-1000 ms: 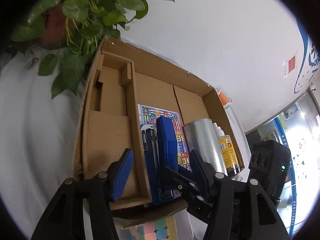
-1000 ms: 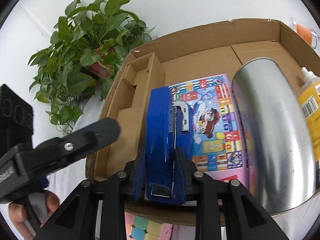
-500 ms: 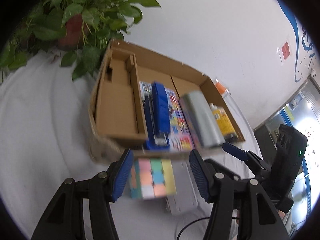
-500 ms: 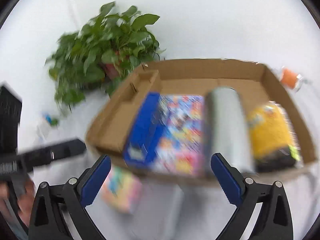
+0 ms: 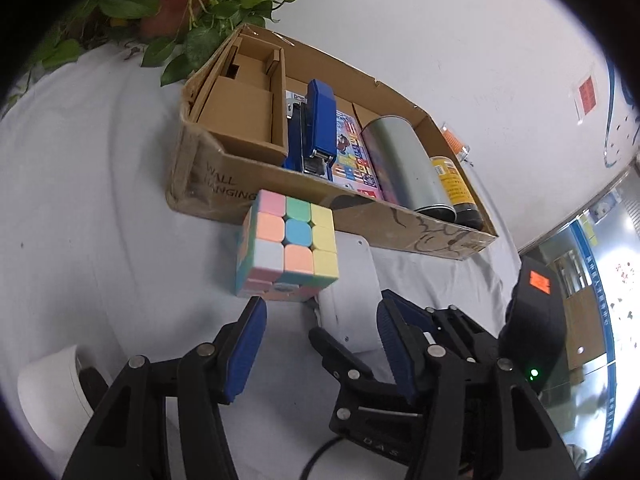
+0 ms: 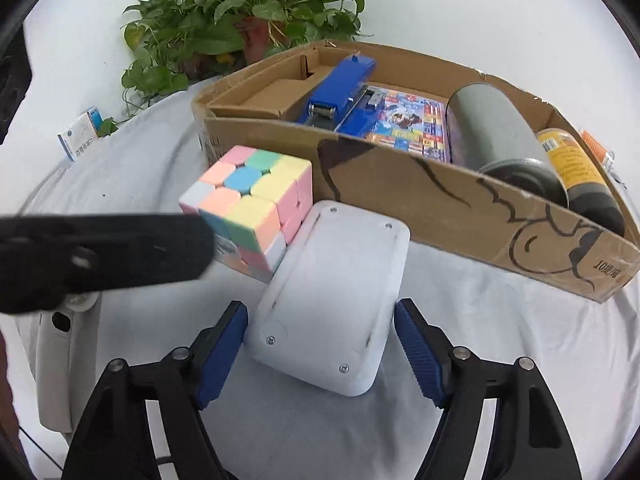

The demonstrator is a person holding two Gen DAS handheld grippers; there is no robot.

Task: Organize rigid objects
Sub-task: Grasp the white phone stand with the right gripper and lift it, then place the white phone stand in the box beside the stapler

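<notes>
Jaws of right gripper [image 6: 320,350] apart, just been narrowing around white device [image 6: 332,304], pads not yet touching | left gripper [image 5: 320,344] apart, empty | both have pulled back from cardboard box [image 6: 400,184], stapler [image 6: 340,88] left inside | pastel cube [image 6: 252,208] touches the device, crowding the pickup.

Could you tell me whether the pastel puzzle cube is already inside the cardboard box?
No, the pastel puzzle cube sits on the white cloth outside the cardboard box, in front of its near wall and beside a white plastic device.
</notes>
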